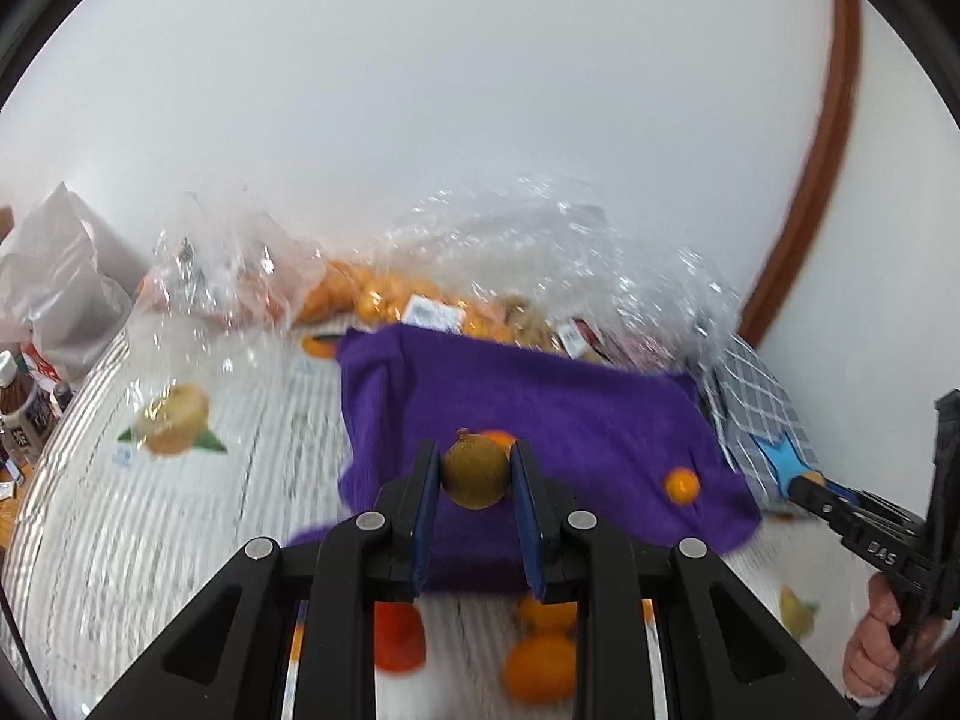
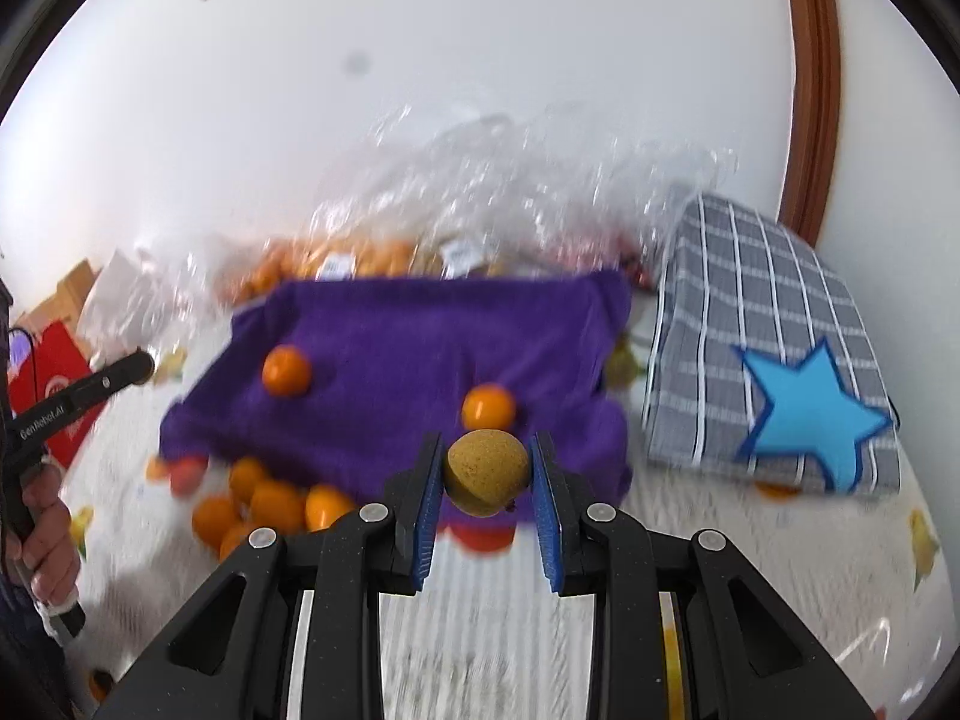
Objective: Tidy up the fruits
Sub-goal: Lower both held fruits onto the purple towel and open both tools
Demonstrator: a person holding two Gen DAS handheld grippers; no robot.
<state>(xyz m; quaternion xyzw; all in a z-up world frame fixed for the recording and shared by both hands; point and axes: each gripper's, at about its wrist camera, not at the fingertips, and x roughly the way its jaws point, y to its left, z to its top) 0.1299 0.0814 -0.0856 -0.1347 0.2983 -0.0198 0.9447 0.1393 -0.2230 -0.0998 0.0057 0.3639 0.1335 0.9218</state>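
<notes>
A purple cloth [image 1: 540, 414] spread over a white ribbed table covering [image 1: 180, 540] anchors the scene. Left of the cloth stand a crumpled white bag [image 1: 54, 294] and dark bottles [image 1: 27, 408] at the table's edge; behind the cloth, against the white wall, clear plastic bags [image 1: 372, 294] hold heaps of small oranges with white labels, blurred. Right of the cloth lies a grey checked cushion [image 2: 768, 324] bearing a blue star [image 2: 810, 414].

The left gripper [image 1: 475, 474] is clamped on a round olive-brown fruit [image 1: 475, 477] with a small stem nub on top, lifted over the cloth's near edge, its blue-padded jaws pinching it from both sides. The right gripper [image 2: 487, 474] pinches a speckled yellow-tan fruit [image 2: 487, 471], rounder and lighter, over the cloth's near edge as well. A hand [image 1: 870, 648] grips the right tool's handle at the far right of the left-wrist view; another hand [image 2: 45, 540] shows at the left edge of the right-wrist view.

On the cloth rest loose oranges: one [image 2: 287, 371] toward its left side, another [image 2: 489, 408] just behind the tan fruit. In front of the cloth's near-left corner a cluster of oranges [image 2: 264, 504] sits on the table covering beside a reddish fruit [image 2: 189, 474]. A red fruit [image 2: 483, 537] lies just below the cloth's near edge.
</notes>
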